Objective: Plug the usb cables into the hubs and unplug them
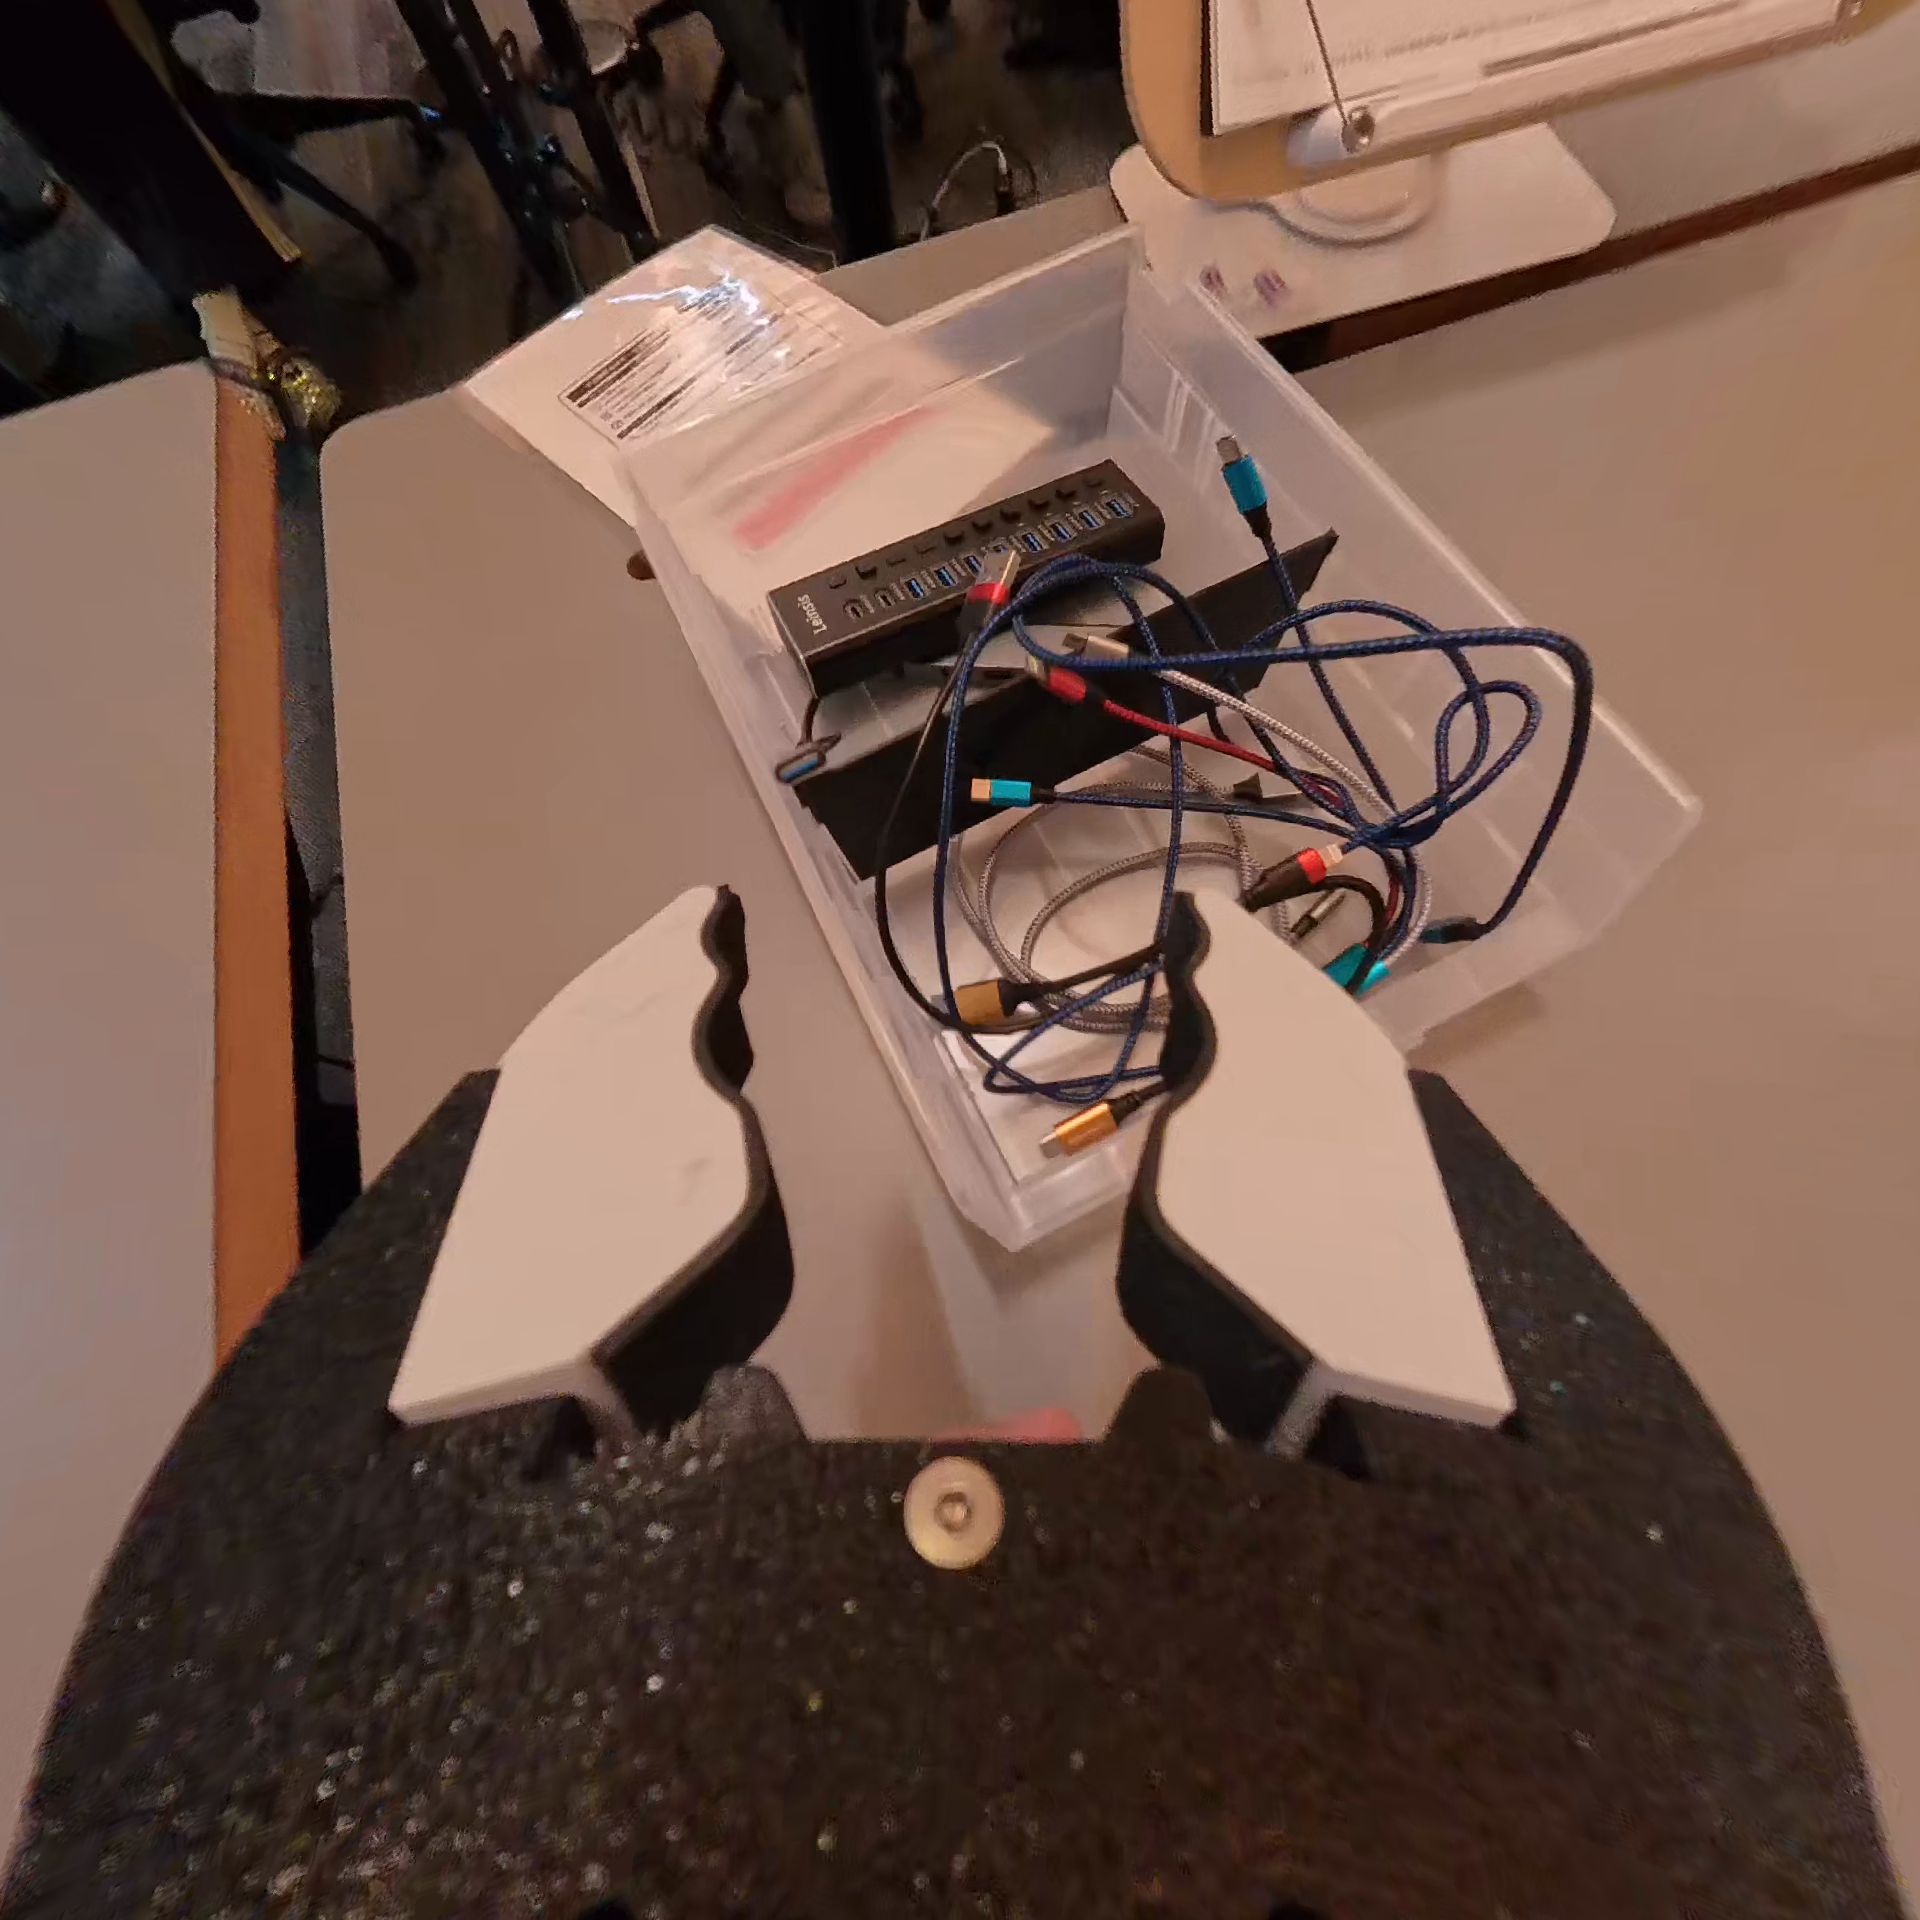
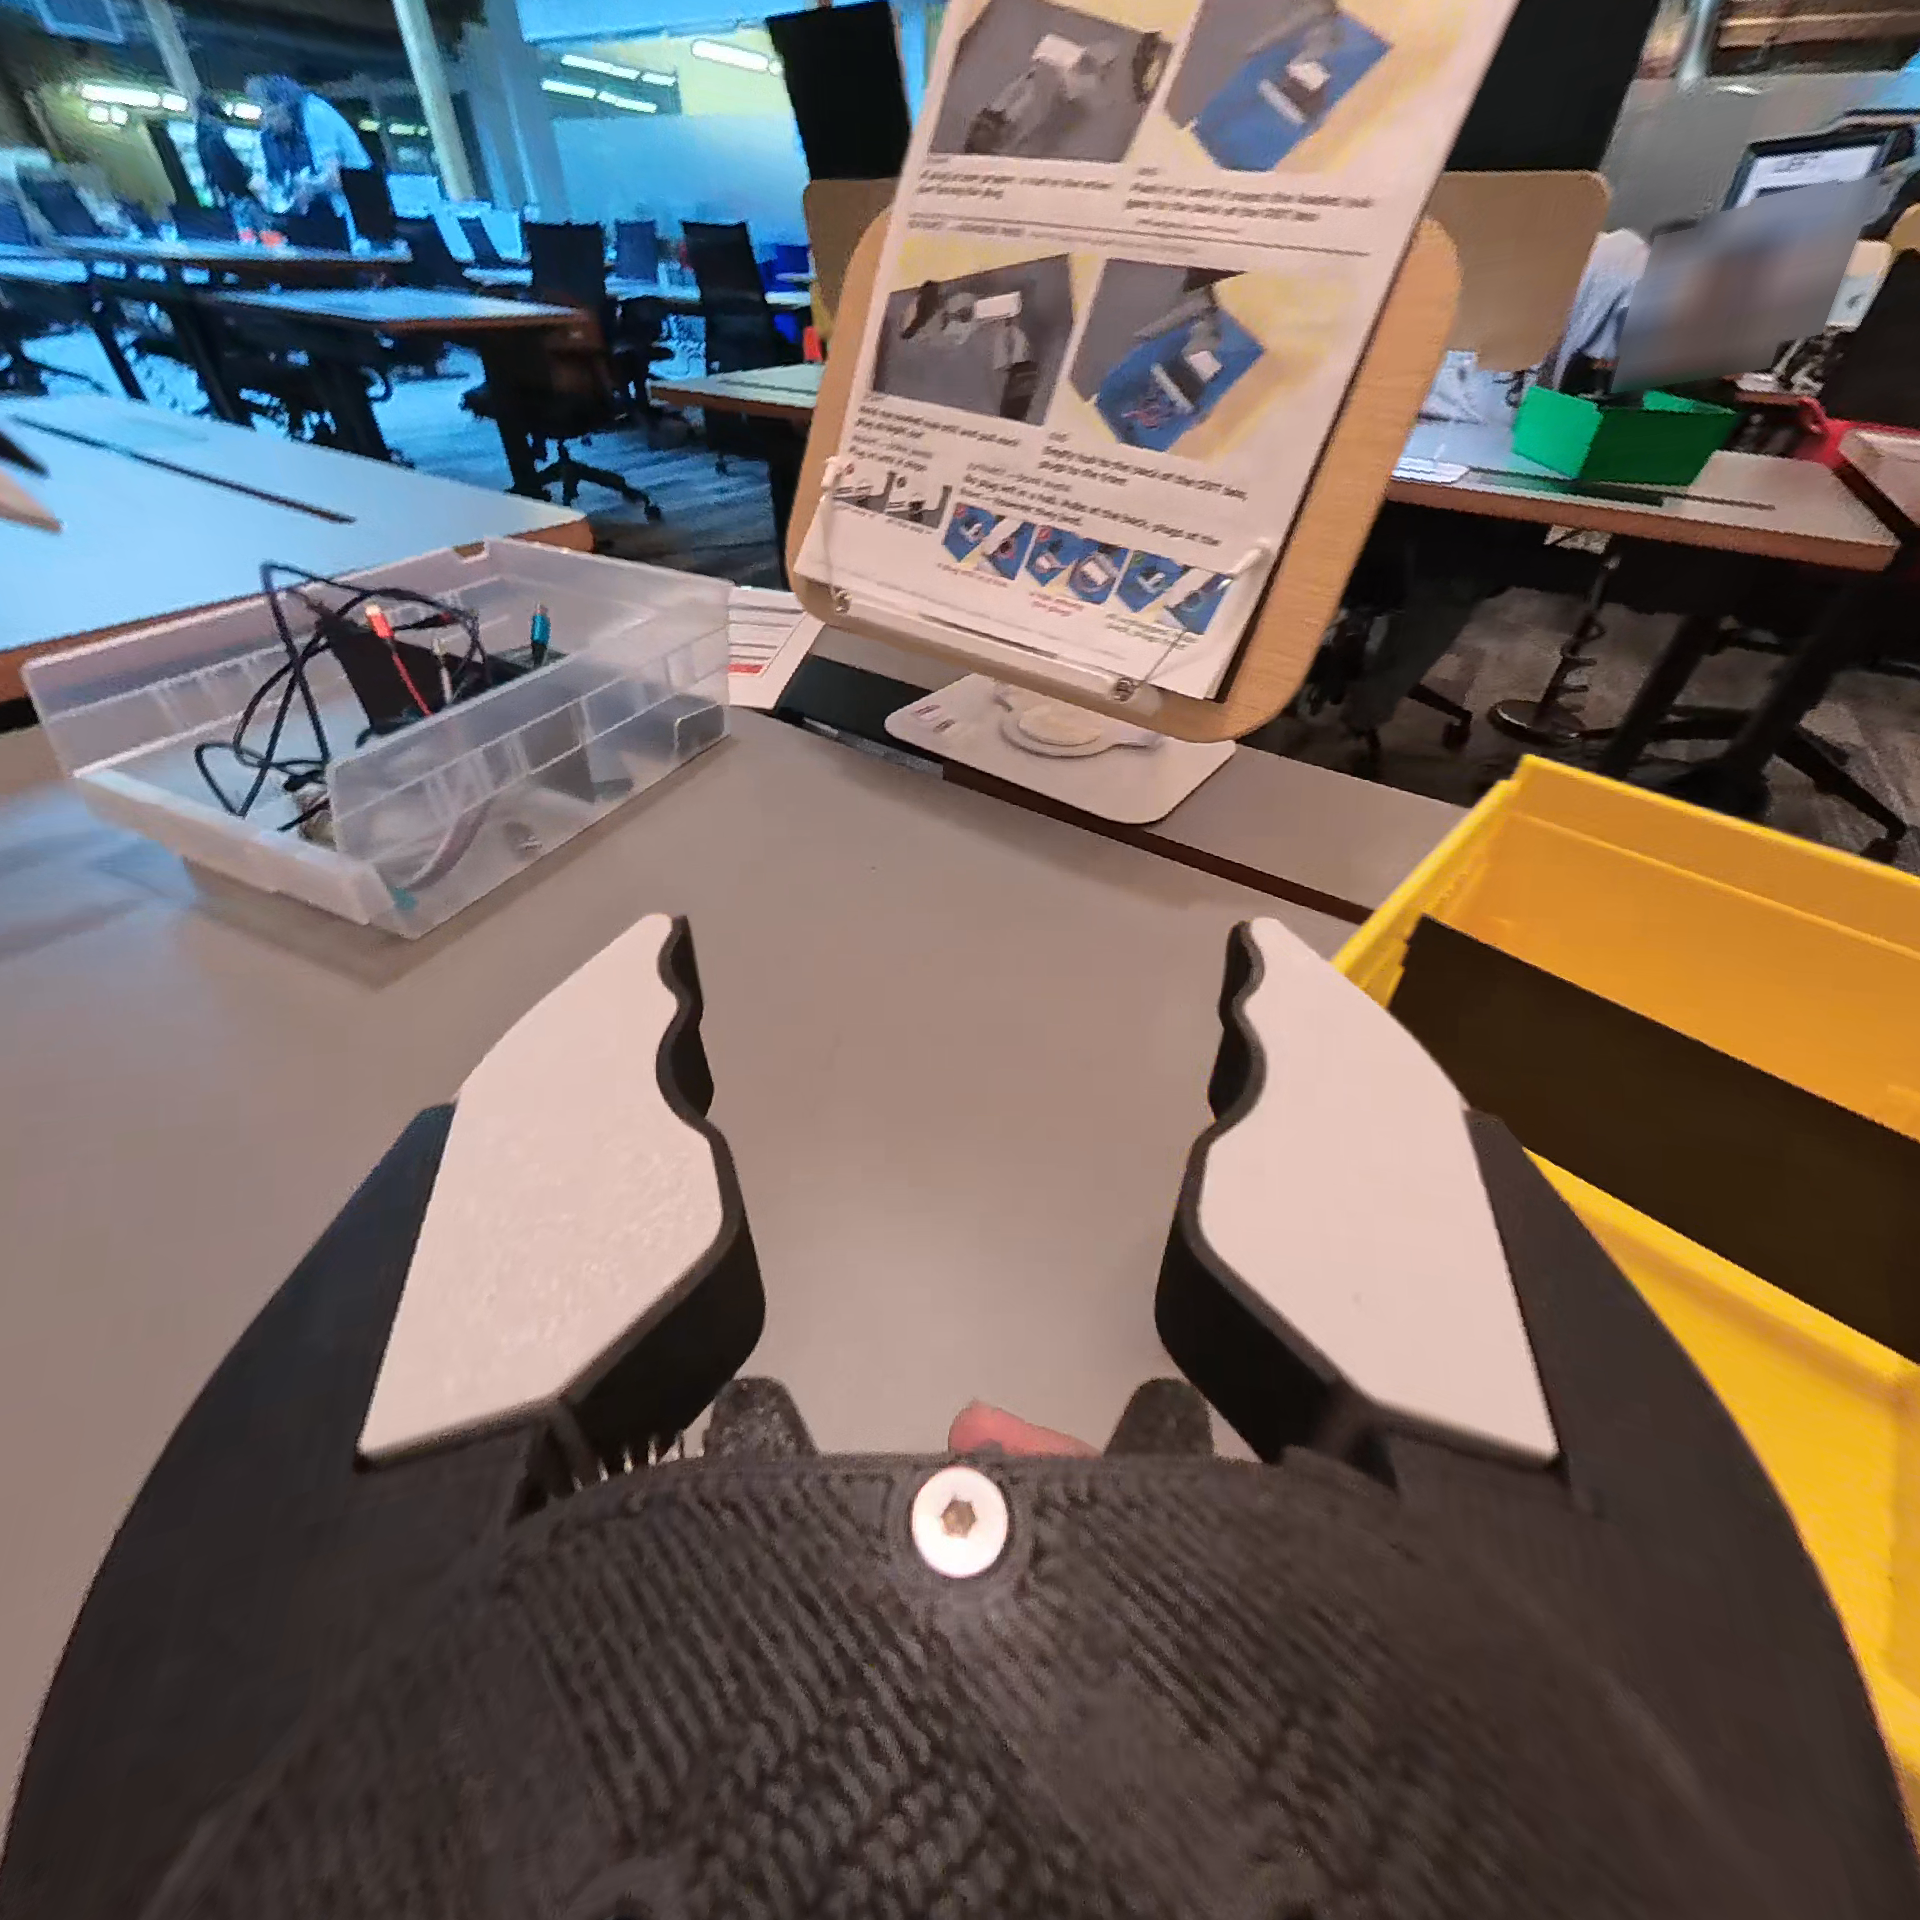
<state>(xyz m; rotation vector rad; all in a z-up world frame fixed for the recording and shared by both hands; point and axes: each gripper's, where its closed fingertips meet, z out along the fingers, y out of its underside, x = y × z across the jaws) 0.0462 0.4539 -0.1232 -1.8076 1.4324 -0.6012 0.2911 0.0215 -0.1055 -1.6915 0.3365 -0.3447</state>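
The left gripper [image 1: 961, 914] is wide apart and holds nothing. The right gripper [image 2: 956, 940] is wide apart and bare too.
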